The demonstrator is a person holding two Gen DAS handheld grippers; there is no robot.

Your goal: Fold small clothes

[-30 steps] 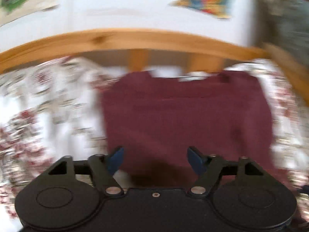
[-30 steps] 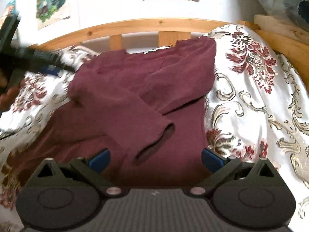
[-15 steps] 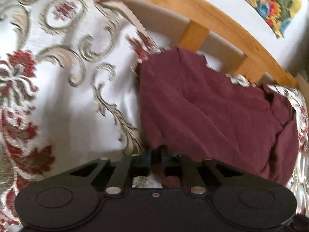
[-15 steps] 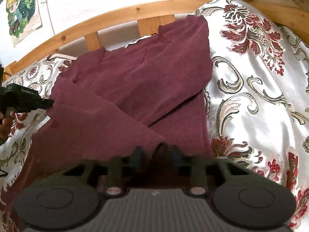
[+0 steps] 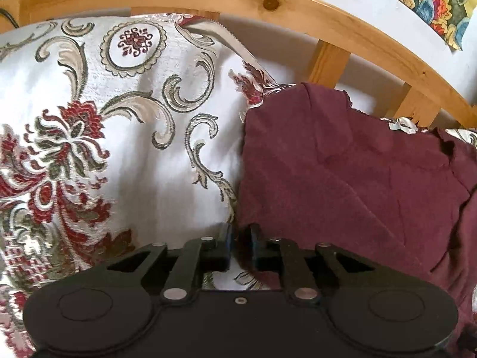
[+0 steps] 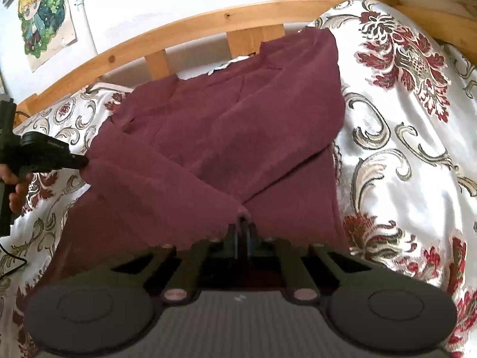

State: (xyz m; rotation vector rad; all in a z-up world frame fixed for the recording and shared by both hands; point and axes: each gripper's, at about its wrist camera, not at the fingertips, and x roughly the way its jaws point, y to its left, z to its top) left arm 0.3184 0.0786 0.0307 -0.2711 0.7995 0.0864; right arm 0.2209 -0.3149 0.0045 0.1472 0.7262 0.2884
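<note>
A maroon long-sleeved top (image 6: 226, 137) lies on the patterned bedspread (image 6: 402, 149), its sleeves folded across the body. My right gripper (image 6: 243, 232) is shut on the cuff end of the sleeve at the near middle. My left gripper (image 5: 240, 244) is shut on the top's left edge (image 5: 342, 179). The left gripper also shows at the left of the right wrist view (image 6: 74, 162), pinching the fabric at the left edge.
A wooden headboard rail (image 6: 190, 26) with slats runs behind the top. Posters (image 6: 44, 21) hang on the white wall. The bedspread (image 5: 104, 149) spreads wide to the left and right of the top. A cable (image 6: 12, 265) lies at the left.
Both grippers have gone from open to shut on the top. The left one swung to the top's left edge; the right one closed on the sleeve cuff.
</note>
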